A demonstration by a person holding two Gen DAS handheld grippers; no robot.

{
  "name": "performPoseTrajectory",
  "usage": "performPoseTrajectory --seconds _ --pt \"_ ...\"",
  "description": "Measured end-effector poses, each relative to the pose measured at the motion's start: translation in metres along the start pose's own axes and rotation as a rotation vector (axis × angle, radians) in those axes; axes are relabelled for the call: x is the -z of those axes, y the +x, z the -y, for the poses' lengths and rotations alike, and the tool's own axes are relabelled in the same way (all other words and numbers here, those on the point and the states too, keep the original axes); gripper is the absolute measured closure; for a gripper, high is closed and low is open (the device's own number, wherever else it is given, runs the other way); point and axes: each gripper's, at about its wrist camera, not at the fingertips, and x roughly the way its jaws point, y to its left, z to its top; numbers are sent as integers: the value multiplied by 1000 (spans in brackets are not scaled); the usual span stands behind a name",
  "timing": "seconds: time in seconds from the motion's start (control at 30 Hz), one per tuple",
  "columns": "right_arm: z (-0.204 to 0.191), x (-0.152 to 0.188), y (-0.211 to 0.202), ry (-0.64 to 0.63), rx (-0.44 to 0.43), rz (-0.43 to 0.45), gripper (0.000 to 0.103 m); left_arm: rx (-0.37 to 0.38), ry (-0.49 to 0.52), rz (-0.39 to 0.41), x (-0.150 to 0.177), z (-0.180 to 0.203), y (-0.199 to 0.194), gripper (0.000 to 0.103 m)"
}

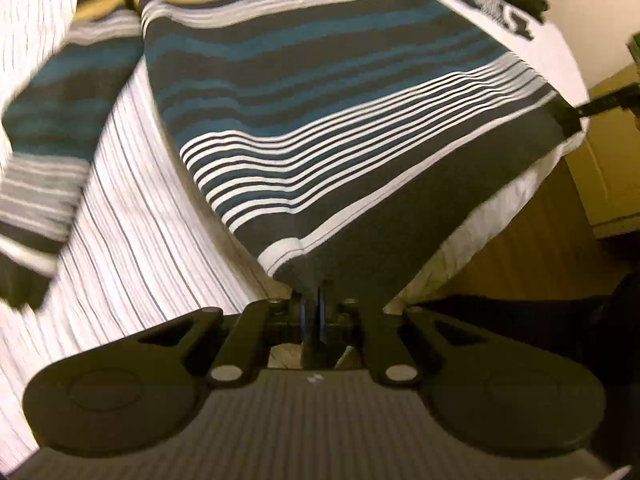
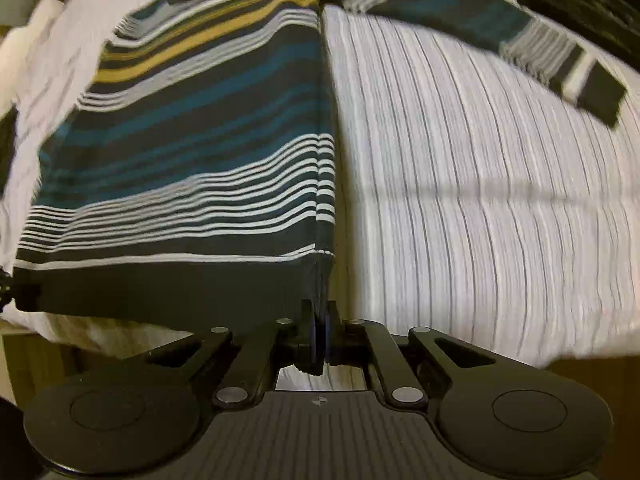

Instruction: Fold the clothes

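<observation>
Left gripper (image 1: 320, 300), right gripper (image 2: 320, 316) pinch striped sweater (image 1: 320, 120) hem; fingertips hidden.

A pinstriped white bedsheet (image 2: 480, 184) covers the bed above a wooden floor (image 1: 532, 248).

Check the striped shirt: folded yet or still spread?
Spread. The striped shirt lies flat on the bedsheet, sleeve out sideways; both grippers pinch its hem corners.

A white garment (image 1: 516, 20) at the bed's far corner carries dark printed lettering, too blurred and cropped to read. No other text, label or number is legible.
</observation>
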Motion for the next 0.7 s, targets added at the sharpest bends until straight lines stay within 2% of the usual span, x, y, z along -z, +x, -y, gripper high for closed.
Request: performPoseTrajectory --seconds 0.1,0.17,0.23,0.27,0.3,0.33,0.43,0.5,0.57,0.7 --pt "3 6 20 45 -5 -30 101 -4 -46 -38 -1 -4 13 98" --pt "-2 -3 27 30 0 -46 100 -24 -43 -51 -2 -7 10 98" --pt "-8 -15 30 -3 40 -49 98 -63 -52 -52 0 -15 -3 95" --pt "-12 -20 28 -29 71 -39 75 -89 -63 -46 2 -21 -10 93" --pt "-16 -25 25 -60 106 -23 58 -117 -79 -37 4 -29 -18 91" --pt "-20 -30 22 -86 124 1 25 -144 -94 -28 6 -36 -25 89" --pt "-39 -47 10 -151 115 88 22 -242 -112 4 7 -68 -47 78" --pt "-61 -64 7 -179 54 137 22 -304 -103 33 6 -91 -59 69" --pt "-89 -79 9 -209 -6 183 22 -356 -96 49 2 -116 -64 64" --pt "-172 -100 23 -298 -121 250 22 -378 -83 56 0 -174 -52 58"
